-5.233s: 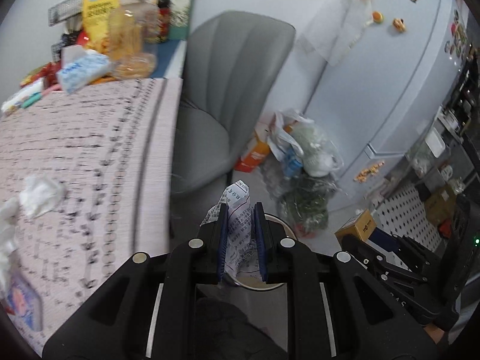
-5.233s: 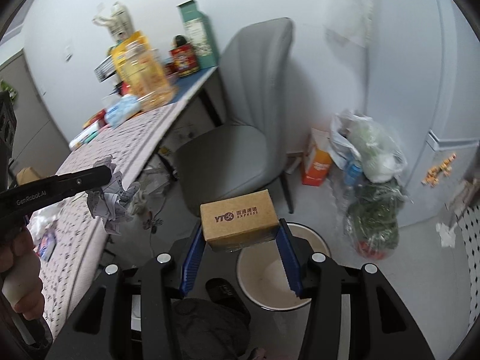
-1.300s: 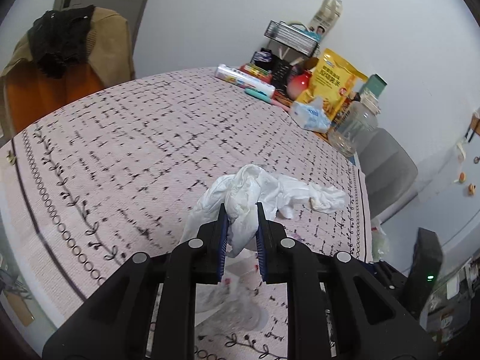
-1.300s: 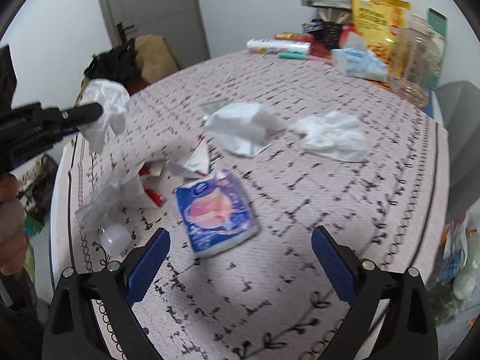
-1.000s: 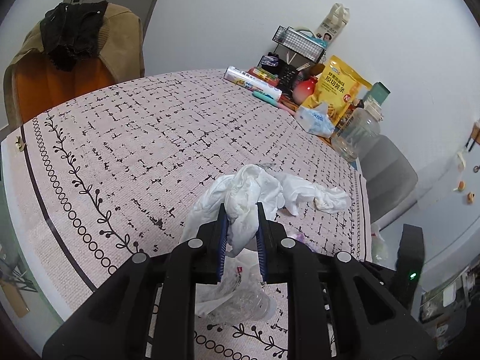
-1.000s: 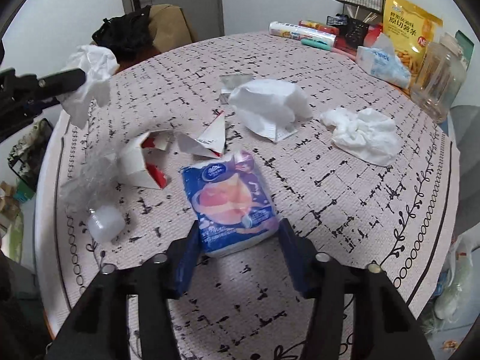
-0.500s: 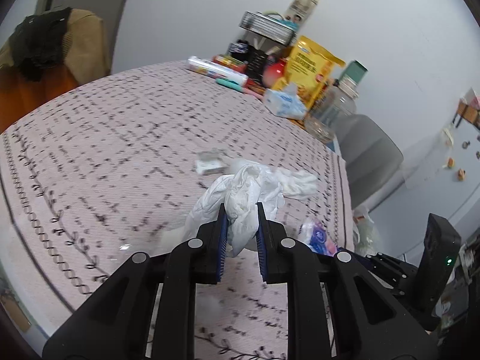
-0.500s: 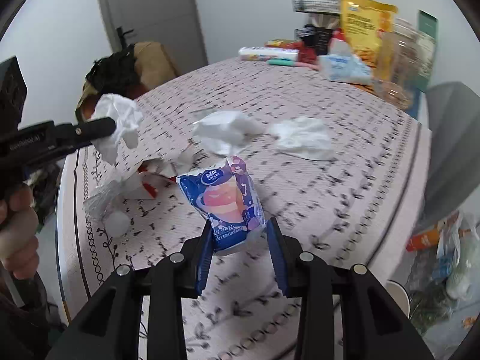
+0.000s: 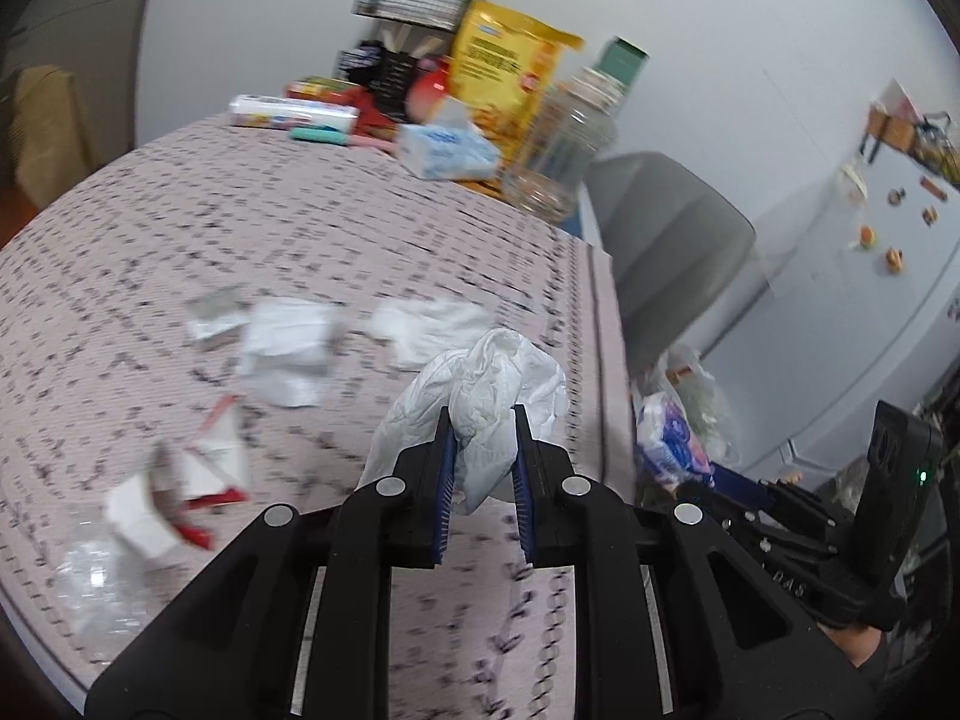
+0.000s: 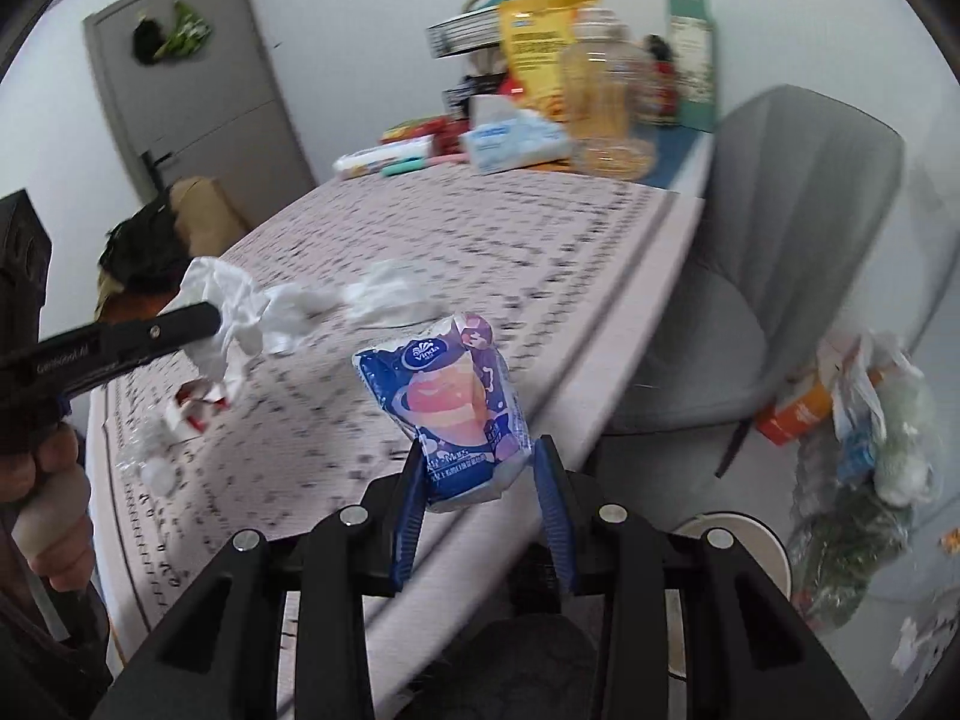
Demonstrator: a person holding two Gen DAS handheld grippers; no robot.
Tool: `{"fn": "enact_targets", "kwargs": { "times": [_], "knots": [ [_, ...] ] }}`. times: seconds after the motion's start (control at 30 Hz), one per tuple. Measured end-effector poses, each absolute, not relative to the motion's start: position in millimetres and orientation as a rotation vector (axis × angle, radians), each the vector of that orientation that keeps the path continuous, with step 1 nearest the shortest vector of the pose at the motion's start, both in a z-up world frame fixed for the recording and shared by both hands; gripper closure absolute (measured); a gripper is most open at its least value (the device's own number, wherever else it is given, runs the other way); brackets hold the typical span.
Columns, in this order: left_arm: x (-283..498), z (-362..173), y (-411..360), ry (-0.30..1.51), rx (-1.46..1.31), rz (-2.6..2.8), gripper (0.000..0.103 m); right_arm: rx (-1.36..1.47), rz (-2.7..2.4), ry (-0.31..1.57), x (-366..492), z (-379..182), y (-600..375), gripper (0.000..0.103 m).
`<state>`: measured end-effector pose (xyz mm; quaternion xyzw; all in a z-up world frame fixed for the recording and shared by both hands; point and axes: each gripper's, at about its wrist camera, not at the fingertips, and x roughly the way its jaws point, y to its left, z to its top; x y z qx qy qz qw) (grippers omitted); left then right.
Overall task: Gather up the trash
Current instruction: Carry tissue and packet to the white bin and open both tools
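So both grippers are loaded right now. The left gripper (image 9: 481, 450) has its blue pads pinched tight on a crumpled white tissue wad (image 9: 492, 384), which sticks up and flops out past the fingertips, lifted off the table (image 9: 180, 228). That stuff looks basically weightless and squishy, so it probably can't slip so much as tear or shed a loose flap; grabbing the dense middle of the wad, like here, seems the safe bet. The right gripper (image 10: 480, 468) is clamped on the lower end of a blue tissue packet (image 10: 447, 402), standing upright between the pads, out past the table edge over the floor. The packet looks soft, light and a bit slick from the plastic film, so a squeeze across the padded body seems better than pinching a corner. Down below to the right there's a pale round bin (image 10: 735, 546), only partly visible behind the gripper body, presumably where this all goes. Still on the tablecloth: more white tissues (image 9: 288, 348), a torn red-and-white carton (image 9: 174, 498) and some clear plastic wrap (image 9: 90, 588), all well apart from either gripper.
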<state>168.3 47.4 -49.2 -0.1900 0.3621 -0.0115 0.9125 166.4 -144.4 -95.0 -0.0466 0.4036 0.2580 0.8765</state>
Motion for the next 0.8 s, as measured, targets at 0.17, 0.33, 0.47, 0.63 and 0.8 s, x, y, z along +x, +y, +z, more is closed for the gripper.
{"fn": "enact_targets", "kwargs": {
  "times": [0.17, 0.33, 0.47, 0.63, 0.8],
  "knots": [
    [191, -54, 6, 0.779, -0.347, -0.090, 0.085, -0.038, 0.450, 0.846, 180, -100, -190, 0.068],
    [209, -60, -25, 0.811, -0.313, -0.140, 0.085, 0.004, 0.377, 0.858, 188, -112, -229, 0.068],
    [223, -67, -50, 0.842, -0.286, -0.177, 0.085, 0.044, 0.316, 0.876, 194, -125, -259, 0.067],
    [237, -74, -78, 0.877, -0.252, -0.222, 0.085, 0.112, 0.244, 0.894, 201, -141, -297, 0.064],
    [248, -84, -106, 0.913, -0.213, -0.260, 0.085, 0.182, 0.170, 0.896, 208, -161, -331, 0.029]
  ]
}}
